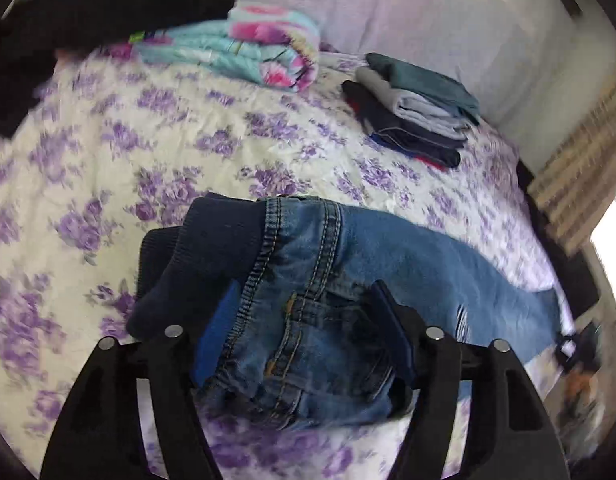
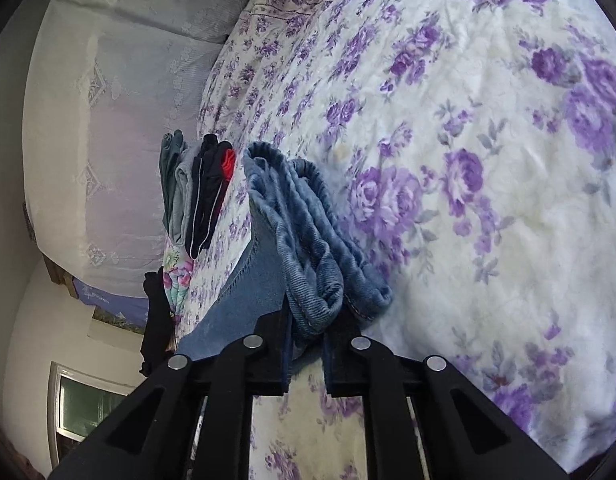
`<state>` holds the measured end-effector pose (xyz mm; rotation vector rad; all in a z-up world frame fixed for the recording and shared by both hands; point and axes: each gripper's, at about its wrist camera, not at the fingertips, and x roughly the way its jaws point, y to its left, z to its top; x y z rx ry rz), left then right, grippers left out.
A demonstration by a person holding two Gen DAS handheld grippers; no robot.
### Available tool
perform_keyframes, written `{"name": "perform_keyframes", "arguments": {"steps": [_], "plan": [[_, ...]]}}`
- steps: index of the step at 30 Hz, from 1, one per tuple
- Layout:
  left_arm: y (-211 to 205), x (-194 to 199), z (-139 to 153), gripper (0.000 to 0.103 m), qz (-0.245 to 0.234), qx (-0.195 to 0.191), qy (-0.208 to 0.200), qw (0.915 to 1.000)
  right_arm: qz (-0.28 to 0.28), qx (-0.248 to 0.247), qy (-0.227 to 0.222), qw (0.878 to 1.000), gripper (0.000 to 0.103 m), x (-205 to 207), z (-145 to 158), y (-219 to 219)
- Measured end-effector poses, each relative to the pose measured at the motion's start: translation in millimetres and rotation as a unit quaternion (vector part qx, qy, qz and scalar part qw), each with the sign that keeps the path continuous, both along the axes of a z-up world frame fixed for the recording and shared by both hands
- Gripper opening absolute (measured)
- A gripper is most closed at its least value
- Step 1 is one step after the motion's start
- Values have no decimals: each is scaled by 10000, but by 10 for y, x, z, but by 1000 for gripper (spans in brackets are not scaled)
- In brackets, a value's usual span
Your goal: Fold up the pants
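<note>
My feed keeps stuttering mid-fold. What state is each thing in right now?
Jeans: on the bedspread, waist end bunched.
Left tongs: open, waist end between the fingers.
Right tongs: shut on the jeans' leg hems.
Clothes stack: folded.
Floral blanket: folded.
Bedspread: spread flat.

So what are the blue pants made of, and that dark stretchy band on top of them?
The blue pants look like denim: faded woven cloth with a matte finish, tan double stitching along the seams, and a frayed rip. The dark band looks like ribbed knit, probably cotton jersey; fine ridges show at its edge, though blur leaves that open.
</note>
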<state>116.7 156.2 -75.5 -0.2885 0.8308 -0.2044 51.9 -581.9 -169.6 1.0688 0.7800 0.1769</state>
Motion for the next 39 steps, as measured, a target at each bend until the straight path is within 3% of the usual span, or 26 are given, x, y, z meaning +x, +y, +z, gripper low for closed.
{"name": "perform_keyframes", "arguments": {"steps": [1,3,5,6,9,12,16,19,21,24,28,30,32,34,37,39], "plan": [[5,-48,38,63,36,1,-30,10000,-56,-122,31,9999,19,-38,79,-15],[67,-166,167,63,43,-359,-195,9992,-116,-448,-9,9989,41,-83,306,-34],[92,-215,332,64,-127,-824,-389,9958,-65,-776,-161,9968,49,-29,556,10],[26,-234,452,66,-291,-930,-590,9935,87,-890,-252,9957,62,65,686,82],[-389,-216,545,77,-820,-632,-827,9912,838,-944,-588,9903,79,497,1033,514],[-809,-197,425,79,-1259,-221,-845,9882,1869,-660,-855,9764,81,1098,1226,1164],[-1040,-141,-140,81,-1452,35,-115,9893,2876,-223,-585,9557,82,1835,1262,2037],[-1160,-345,-261,82,-1533,661,-498,9847,3456,-159,-705,9356,88,2211,1345,2619],[-1204,-406,-286,85,-1566,834,-610,9822,3931,-202,-544,9177,89,2422,1265,3039],[-1110,-441,-279,85,-1579,582,-720,9831,4641,-230,-84,8855,89,2631,984,3614],[-980,-457,-254,85,-1603,92,-818,9836,5061,-31,597,8604,89,2815,580,3948],[-970,-454,-258,85,-1621,13,-828,9833,5377,292,906,8377,89,2830,444,4050],[-981,-445,-258,85,-1631,28,-816,9832,5793,642,1132,8047,90,2777,377,4143],[-984,-446,-258,85,-1637,24,-810,9832,6027,749,1203,7853,91,2721,381,4195],[-969,-437,-258,85,-1643,-59,-801,9831,6121,772,1259,7769,98,2741,387,4299],[-967,-423,-261,85,-1644,-66,-789,9832,5913,701,1361,7917,99,2805,333,4368]]}}
